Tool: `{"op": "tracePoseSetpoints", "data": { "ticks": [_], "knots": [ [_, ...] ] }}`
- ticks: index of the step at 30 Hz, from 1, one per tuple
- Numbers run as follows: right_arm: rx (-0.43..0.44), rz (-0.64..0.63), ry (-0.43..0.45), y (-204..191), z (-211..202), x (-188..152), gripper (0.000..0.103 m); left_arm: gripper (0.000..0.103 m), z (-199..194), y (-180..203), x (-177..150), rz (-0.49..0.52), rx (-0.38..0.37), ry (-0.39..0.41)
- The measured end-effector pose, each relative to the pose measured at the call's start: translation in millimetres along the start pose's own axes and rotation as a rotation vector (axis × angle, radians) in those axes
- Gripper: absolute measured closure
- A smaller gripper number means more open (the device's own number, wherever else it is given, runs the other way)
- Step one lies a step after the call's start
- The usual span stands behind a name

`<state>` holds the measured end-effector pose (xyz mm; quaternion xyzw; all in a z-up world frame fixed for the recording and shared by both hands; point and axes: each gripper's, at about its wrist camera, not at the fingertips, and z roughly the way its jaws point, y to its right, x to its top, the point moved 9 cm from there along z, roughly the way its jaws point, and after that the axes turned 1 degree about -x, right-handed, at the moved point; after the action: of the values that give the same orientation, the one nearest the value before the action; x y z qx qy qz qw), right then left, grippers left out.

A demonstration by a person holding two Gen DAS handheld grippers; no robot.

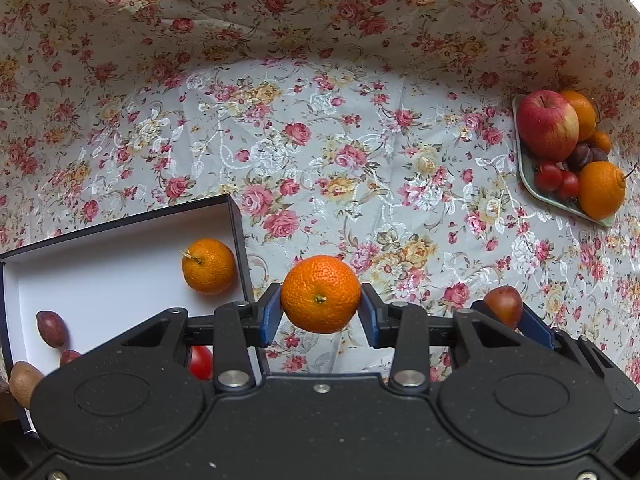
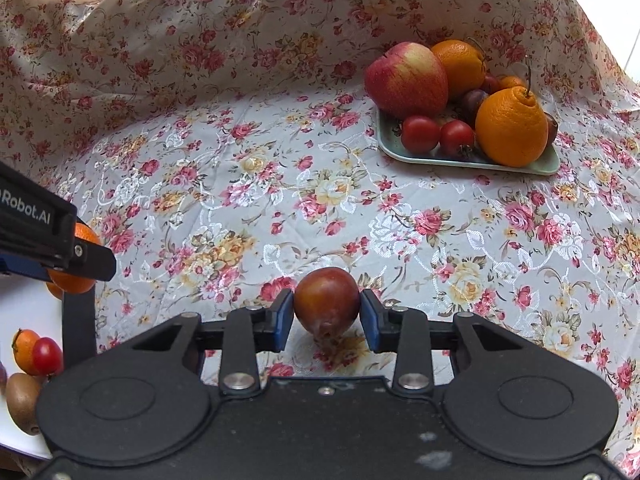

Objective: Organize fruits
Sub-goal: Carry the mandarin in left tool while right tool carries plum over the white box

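Observation:
My left gripper is shut on a mandarin, held just right of the dark box. Inside the white-lined box lie another mandarin, a dark plum, a kiwi and a red tomato. My right gripper is shut on a reddish-brown plum low over the floral cloth; both blue pads touch its sides. The same plum shows at the lower right of the left wrist view. The left gripper's finger and its mandarin show at the left edge of the right wrist view.
A pale green tray at the back right holds an apple, oranges, tomatoes and plums. The floral cloth covers the table and rises in folds behind. In the left wrist view the tray is far right.

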<state>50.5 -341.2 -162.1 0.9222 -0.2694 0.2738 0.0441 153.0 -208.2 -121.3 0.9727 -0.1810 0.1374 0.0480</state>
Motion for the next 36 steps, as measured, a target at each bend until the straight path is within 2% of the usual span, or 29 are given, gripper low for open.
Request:
{"op": "tracePoseSetpoints", "data": {
  "ticks": [8, 18, 29, 36],
  "knots": [
    [0.078, -0.008, 0.054, -34.5, -25.9, 14.1, 0.065, 0.055, -12.5, -36.7, 2.0, -0.054, 0.020, 0.028],
    [0.188, -0.099, 0.144, -101.0, -64.7, 18.2, 0.065, 0.055, -28.3, -113.4, -9.8, -0.181, 0.061, 0.063],
    [0.270, -0.173, 0.137, -165.2, -74.1, 1.5, 0.065, 0.055, -32.7, -195.9, -20.3, -0.305, 0.147, 0.084],
    [0.312, -0.221, 0.151, -207.6, -72.3, 1.9, 0.065, 0.055, -29.1, -225.6, -27.0, -0.338, 0.190, 0.078]
  ]
}}
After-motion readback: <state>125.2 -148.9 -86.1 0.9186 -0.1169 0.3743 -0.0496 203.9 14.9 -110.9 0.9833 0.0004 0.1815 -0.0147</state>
